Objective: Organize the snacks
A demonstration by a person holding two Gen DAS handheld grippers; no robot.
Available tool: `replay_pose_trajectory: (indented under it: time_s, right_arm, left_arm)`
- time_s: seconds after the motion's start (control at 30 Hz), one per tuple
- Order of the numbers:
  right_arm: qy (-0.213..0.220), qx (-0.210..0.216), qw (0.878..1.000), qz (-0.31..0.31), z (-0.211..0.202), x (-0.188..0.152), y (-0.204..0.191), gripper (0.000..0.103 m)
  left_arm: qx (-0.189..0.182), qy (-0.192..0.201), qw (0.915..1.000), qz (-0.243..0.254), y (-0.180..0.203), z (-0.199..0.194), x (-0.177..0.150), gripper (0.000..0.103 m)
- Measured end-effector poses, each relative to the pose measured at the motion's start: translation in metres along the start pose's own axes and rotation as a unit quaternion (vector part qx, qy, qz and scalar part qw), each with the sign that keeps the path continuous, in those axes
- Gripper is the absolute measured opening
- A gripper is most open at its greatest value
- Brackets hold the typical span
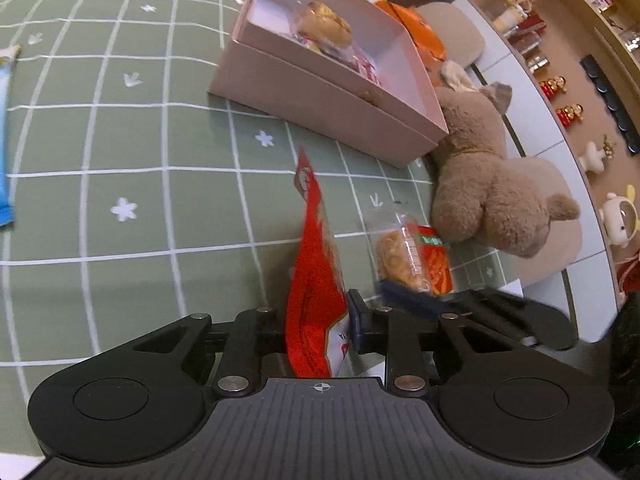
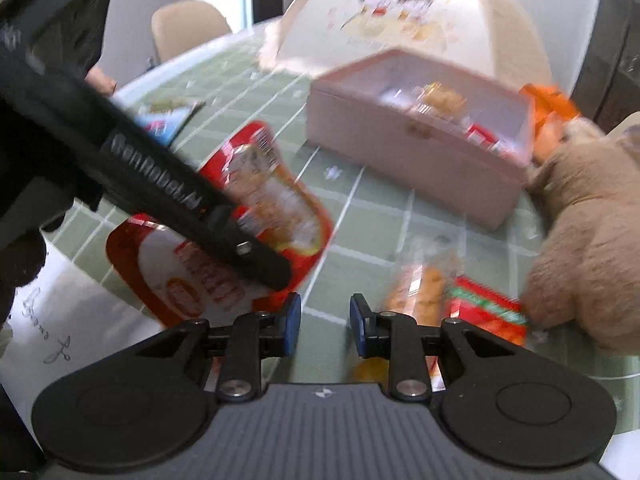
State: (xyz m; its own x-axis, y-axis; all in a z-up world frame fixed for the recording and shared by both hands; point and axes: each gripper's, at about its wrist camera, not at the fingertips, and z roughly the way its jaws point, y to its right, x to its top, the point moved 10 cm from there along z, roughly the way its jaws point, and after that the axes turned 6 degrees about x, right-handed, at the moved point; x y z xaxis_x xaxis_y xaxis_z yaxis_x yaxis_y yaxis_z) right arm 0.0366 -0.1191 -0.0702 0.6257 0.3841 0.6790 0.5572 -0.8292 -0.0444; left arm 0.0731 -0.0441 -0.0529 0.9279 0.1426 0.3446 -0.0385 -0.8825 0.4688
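Between the left jaws: the left gripper [image 1: 318, 320] has closed on a red snack bag [image 1: 316, 280], which stands edge-on between the pads and rises towards the box. From the right wrist camera the same bag shows its broad red-and-white face, with the left gripper's black finger lying across it.
Right gripper [image 2: 325, 324]: its blue pads stand narrowly apart with only tablecloth showing in the gap; it grips nothing.
Just beyond the right gripper: a clear packet of golden pastry [image 2: 420, 288] lies on the cloth, touching a small red and green packet [image 2: 486, 312] on its right.
Table: a green tablecloth [image 1: 120, 140] with a white grid and small white flowers.
Left edge, left wrist view: a blue wrapper [image 1: 5, 152] lies flat, well apart from the other snacks.
Right side: a brown plush bear [image 1: 492, 188] lies on the table, beside the two small packets and against the box's near corner.
Farther back: an open pink box [image 1: 320, 92] sits on the cloth and holds a wrapped golden bun [image 1: 326, 24] and other red and white packets.
Behind the box: something orange [image 1: 424, 36], partly hidden.
Far end, right wrist view: a white domed cover [image 2: 412, 16] with a cartoon print; the view is blurred.
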Motion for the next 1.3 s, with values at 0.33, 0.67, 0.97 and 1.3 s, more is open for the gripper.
replay_pose_trajectory:
  time_s: [0.33,0.67,0.97,1.3]
  right_arm:
    - [0.004,-0.072,0.989,0.126,-0.036,-0.015,0.083,0.050]
    - [-0.024,-0.047,0.994,0.097,-0.003,-0.019,0.051,0.057]
    - [-0.035,-0.040,0.996,0.078,0.004,-0.017,0.048,0.051]
    - [0.019,-0.034,0.997,0.068,-0.047,0.029,0.061,0.046]
  left_arm:
    - [0.035,0.038,0.9985,-0.018,-0.031,-0.038,-0.002,0.028]
    - [0.039,0.025,0.9987,-0.020,-0.033,-0.029,-0.009,0.028]
    - [0.045,0.018,0.9987,-0.012,-0.030,-0.020,-0.010,0.028]
    - [0.046,0.036,0.9978,0.032,-0.003,-0.025,0.002,0.028]
